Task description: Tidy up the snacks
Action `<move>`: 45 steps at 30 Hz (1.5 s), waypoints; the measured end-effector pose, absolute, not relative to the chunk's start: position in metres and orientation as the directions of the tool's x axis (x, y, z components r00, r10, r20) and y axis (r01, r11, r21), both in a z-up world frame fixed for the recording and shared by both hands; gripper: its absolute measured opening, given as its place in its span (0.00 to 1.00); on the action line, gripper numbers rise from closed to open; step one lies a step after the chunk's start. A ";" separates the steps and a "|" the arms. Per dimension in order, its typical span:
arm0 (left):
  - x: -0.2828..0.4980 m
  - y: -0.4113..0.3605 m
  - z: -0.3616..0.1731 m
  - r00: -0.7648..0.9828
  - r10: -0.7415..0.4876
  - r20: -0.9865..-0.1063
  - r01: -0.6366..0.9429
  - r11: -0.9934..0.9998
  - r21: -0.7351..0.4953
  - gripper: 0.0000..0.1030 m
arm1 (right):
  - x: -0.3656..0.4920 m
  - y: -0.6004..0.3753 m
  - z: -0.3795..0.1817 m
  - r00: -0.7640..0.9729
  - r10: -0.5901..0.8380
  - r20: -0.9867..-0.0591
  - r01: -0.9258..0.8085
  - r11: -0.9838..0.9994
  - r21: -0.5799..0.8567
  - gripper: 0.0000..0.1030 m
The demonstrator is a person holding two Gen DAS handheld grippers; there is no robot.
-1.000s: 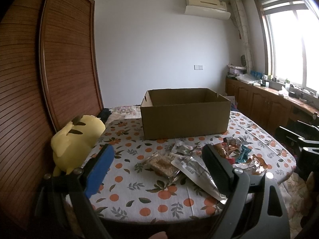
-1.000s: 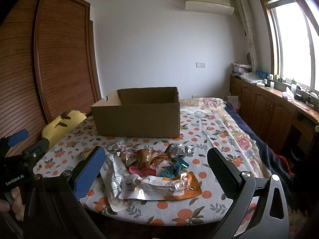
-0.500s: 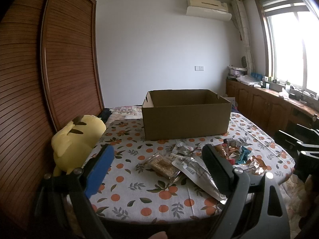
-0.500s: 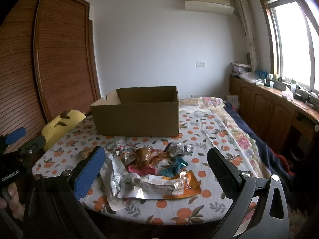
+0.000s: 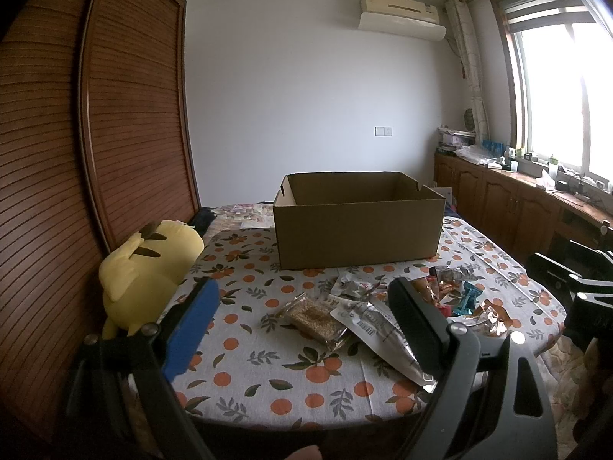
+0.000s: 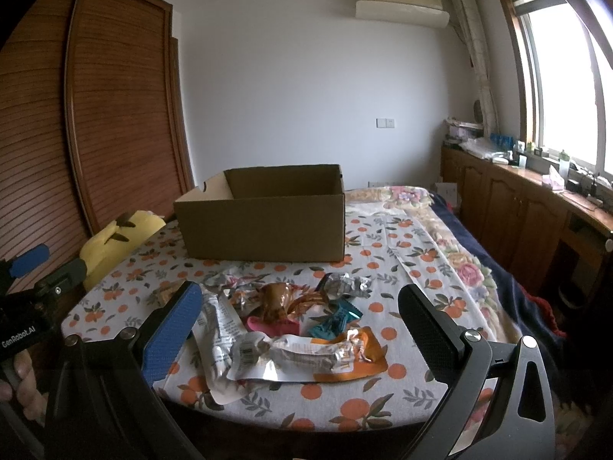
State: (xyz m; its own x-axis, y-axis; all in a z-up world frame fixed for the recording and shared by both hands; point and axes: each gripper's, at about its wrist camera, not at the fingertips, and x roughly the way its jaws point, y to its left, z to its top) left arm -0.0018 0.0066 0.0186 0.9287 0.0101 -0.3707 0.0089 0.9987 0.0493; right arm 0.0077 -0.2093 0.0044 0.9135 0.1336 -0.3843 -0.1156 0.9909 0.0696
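Left wrist view: left gripper (image 5: 306, 322) hangs at the near edge of the tabletop (image 5: 268, 368), fingers spread wide, nothing between them. Through the gap lies a clear packet of brown grain snack (image 5: 315, 317), flat on the orange-print cloth; a long silver pouch (image 5: 377, 327) overlaps its right edge and runs behind the black finger. Further right, a loose heap of small wrappers (image 5: 456, 295). Cardboard box (image 5: 358, 226) stands open-topped beyond the snacks, nothing visible inside from this angle; likely the place the snacks are meant to go, set within reach behind the pile. Yellow plush toy (image 5: 147, 268) sits at the left edge against the slatted wooden door, apart from the snacks. Right wrist view: right gripper (image 6: 300, 329) also spread and empty, held low before the main pile. Between its fingers: a crumpled silver pouch with barcode (image 6: 291, 354) lying on an orange packet (image 6: 360, 360), a teal wrapper (image 6: 333, 318), a pink one (image 6: 272, 326), a brown twisted wrapper (image 6: 277, 299), a small foil packet (image 6: 346, 285) behind. The box is further back and to the left. Judgement: nothing is packed yet; both grippers seem posed to choose a first pick, each facing its own share of the pile. Overlapping, slippery foil may drag neighbours along.
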 end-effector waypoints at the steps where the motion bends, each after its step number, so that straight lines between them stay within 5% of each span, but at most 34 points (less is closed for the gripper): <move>1: -0.002 0.006 0.018 0.928 0.010 -0.372 0.009 0.999 0.049 0.88 | 0.008 -0.209 0.004 0.913 0.134 -0.385 -0.117 0.991 0.069 1.00; 25: -0.003 0.007 0.017 0.922 0.005 -0.386 0.013 0.999 0.045 0.88 | 0.006 -0.210 -0.002 0.909 0.130 -0.397 -0.113 0.991 0.065 1.00; 45: 0.064 -0.020 -0.044 0.770 -0.238 -0.592 0.188 0.971 -0.145 0.88 | 0.032 -0.233 -0.051 0.836 0.156 -0.526 -0.134 0.988 0.079 1.00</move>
State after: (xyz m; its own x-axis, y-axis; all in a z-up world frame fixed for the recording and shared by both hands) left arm 0.0641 -0.0198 -0.0443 0.7698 -0.2376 -0.5924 0.1884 0.9714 -0.1447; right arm 0.0321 -0.2332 -0.0508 0.8364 0.1557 -0.5256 -0.1340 0.9878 0.0794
